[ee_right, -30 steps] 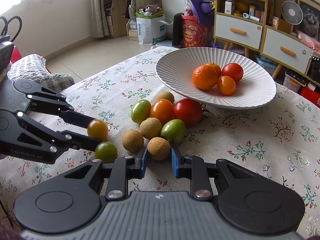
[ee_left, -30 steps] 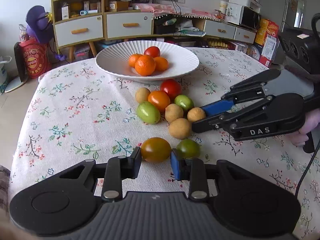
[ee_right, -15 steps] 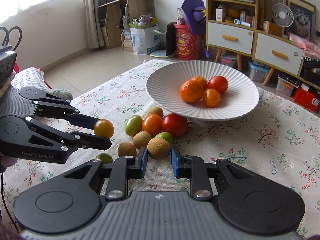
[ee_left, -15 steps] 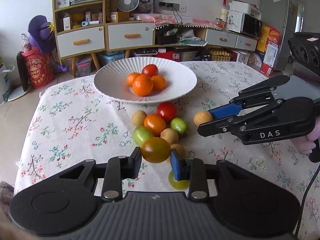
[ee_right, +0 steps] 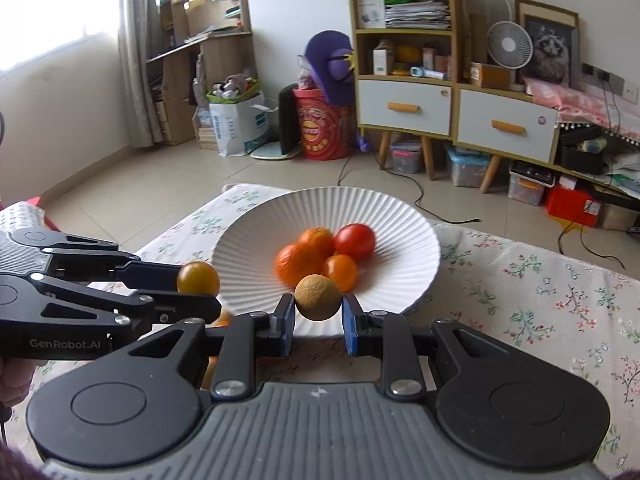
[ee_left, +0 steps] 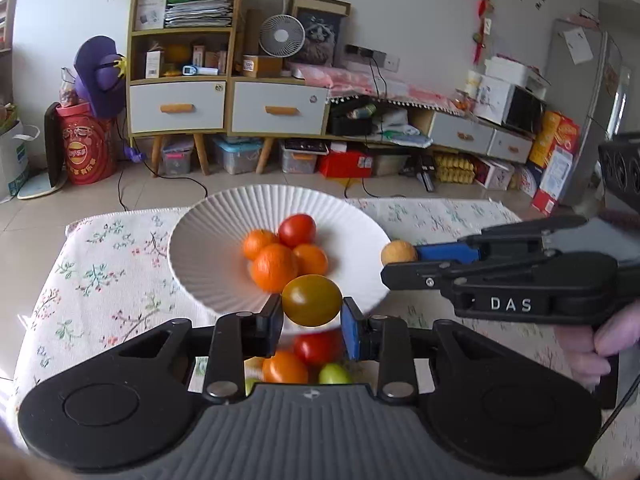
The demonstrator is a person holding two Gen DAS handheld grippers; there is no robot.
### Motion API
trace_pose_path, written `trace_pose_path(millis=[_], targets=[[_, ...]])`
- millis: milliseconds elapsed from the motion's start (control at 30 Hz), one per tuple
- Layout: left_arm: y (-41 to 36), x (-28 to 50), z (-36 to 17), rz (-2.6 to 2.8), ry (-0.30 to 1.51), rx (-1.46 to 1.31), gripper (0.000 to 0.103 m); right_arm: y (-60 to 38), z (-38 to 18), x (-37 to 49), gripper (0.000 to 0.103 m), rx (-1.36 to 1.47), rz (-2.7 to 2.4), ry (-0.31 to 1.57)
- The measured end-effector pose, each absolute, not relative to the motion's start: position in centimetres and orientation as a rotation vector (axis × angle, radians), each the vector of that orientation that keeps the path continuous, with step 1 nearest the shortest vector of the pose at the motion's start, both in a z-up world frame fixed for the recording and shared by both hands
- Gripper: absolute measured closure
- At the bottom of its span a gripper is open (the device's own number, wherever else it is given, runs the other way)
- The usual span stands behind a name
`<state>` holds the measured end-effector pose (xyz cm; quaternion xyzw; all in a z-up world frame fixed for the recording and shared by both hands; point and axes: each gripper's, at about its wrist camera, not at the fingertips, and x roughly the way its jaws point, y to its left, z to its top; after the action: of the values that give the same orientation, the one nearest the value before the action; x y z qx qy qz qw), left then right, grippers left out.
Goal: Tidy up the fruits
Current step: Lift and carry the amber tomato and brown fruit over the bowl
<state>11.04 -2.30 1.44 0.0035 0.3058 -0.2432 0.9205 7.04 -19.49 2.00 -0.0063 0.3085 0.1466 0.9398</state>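
My left gripper (ee_left: 312, 318) is shut on an olive-orange tomato (ee_left: 312, 300) and holds it in the air at the near rim of the white ribbed plate (ee_left: 200, 240). My right gripper (ee_right: 318, 316) is shut on a brown round fruit (ee_right: 318, 297), also raised at the plate's near rim. Each gripper shows in the other's view: the right one (ee_left: 394, 262) at the plate's right edge, the left one (ee_right: 200, 284) at its left edge. The plate (ee_right: 412, 240) holds oranges (ee_left: 274, 266) and a red tomato (ee_left: 297, 230).
Below the left gripper, a red tomato (ee_left: 316, 346), an orange fruit (ee_left: 284, 368) and a green fruit (ee_left: 334, 374) lie on the floral tablecloth (ee_left: 100, 280). Cabinets, a red bucket (ee_left: 86, 148) and boxes stand on the floor beyond the table's far edge.
Both grippers have risen from the table with their fruits and moved forward to the plate's near rim. The loose fruits now lie under and behind them.
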Motion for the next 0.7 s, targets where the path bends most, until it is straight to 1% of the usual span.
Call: trace_pose_path(millis=[367,700], targets=[[-4.8,14.0,-0.1,-0.485,0.691,-0.042,0.075,-21.1,1.0,11.0,0.081,0.010,0.272,0.655],[-5.3,15.4,-1.5,-0.465,0.731,-0.047,0.075,-21.3,-0.4,12.4,0.081,-0.015,0.285,0.688]])
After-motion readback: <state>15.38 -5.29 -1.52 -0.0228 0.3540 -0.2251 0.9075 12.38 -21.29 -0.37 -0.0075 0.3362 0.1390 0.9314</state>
